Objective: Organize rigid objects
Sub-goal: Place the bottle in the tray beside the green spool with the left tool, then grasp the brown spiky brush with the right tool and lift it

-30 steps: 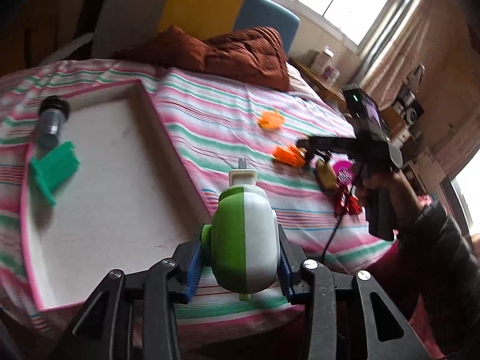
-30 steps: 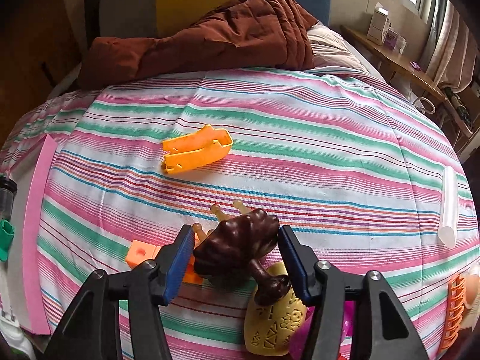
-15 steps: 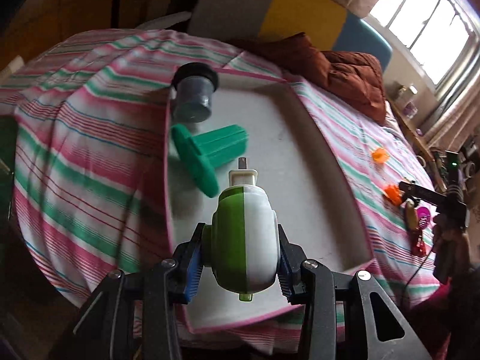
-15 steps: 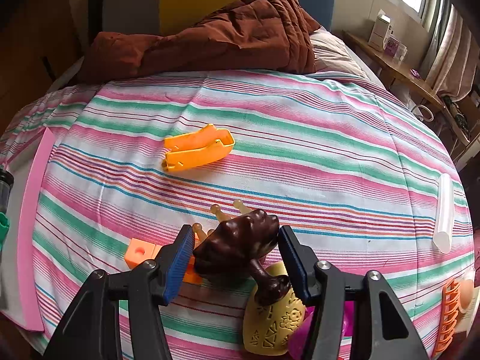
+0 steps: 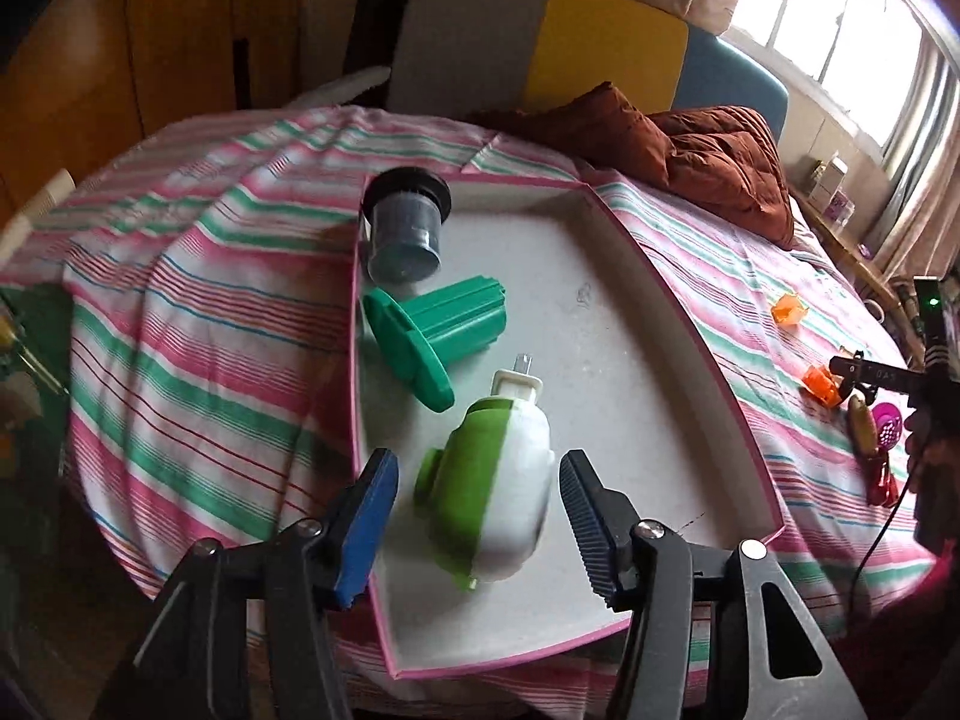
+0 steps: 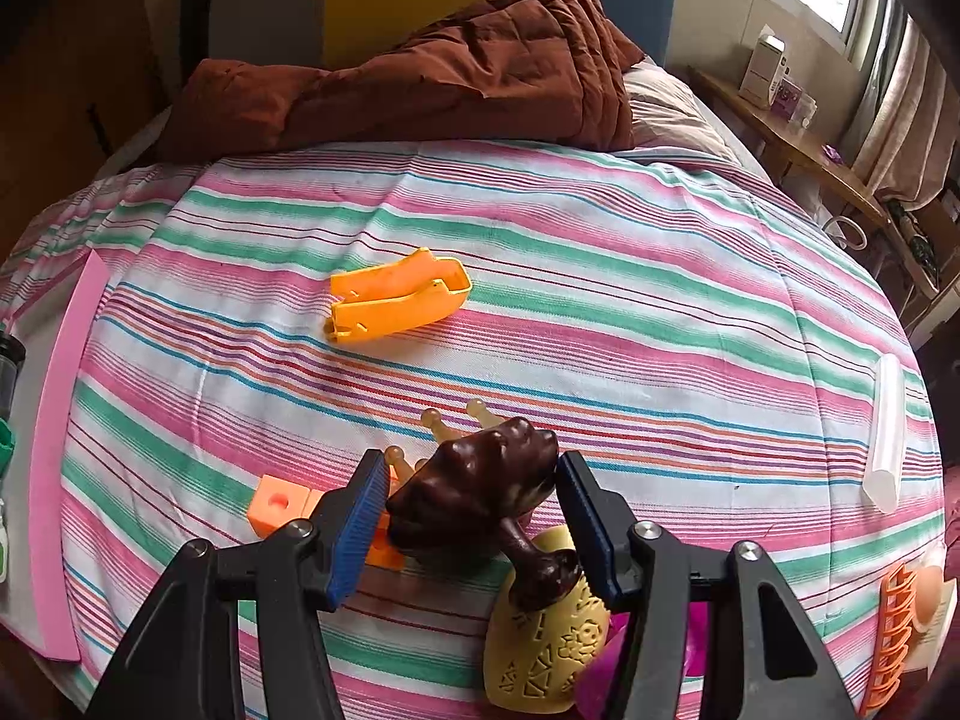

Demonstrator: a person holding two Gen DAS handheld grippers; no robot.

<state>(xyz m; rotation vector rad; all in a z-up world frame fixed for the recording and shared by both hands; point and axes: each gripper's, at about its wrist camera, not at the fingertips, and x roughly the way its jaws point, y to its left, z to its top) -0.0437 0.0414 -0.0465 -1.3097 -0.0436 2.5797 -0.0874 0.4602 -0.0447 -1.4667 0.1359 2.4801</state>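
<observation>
Left wrist view: the left gripper (image 5: 480, 516) is seen at bottom centre, jaws spread wide, nothing held. A green-and-white toy (image 5: 489, 480) is lodged between the two fingers but clear of both pads, tilted, its white nozzle aimed toward upper right; it is blurred, so whether it rests on the tray floor cannot be told. The tray (image 5: 648, 312), white with a pink rim, is laid on the striped sheet (image 5: 198, 312) and fills the frame centre. A green spool (image 5: 438, 330) is found on its side just above the toy, and a dark cup (image 5: 405, 228) is tipped over at the tray's upper left corner. At far right the right gripper (image 5: 864, 373) is glimpsed over a cluster of small toys. Right wrist view: the right gripper (image 6: 471, 513) is set at lower centre, jaws part-open around a brown toy (image 6: 480, 492); both pads are seen close against its sides, though firm contact cannot be told. An orange block (image 6: 279, 504) is placed just left of the left finger, a yellow patterned piece (image 6: 549, 648) below the brown toy. An orange boat (image 6: 396, 295) is noted mid-frame, well apart. A white tube (image 6: 887, 432) lies at right edge; a brown quilt (image 6: 420, 78) is heaped at top.
</observation>
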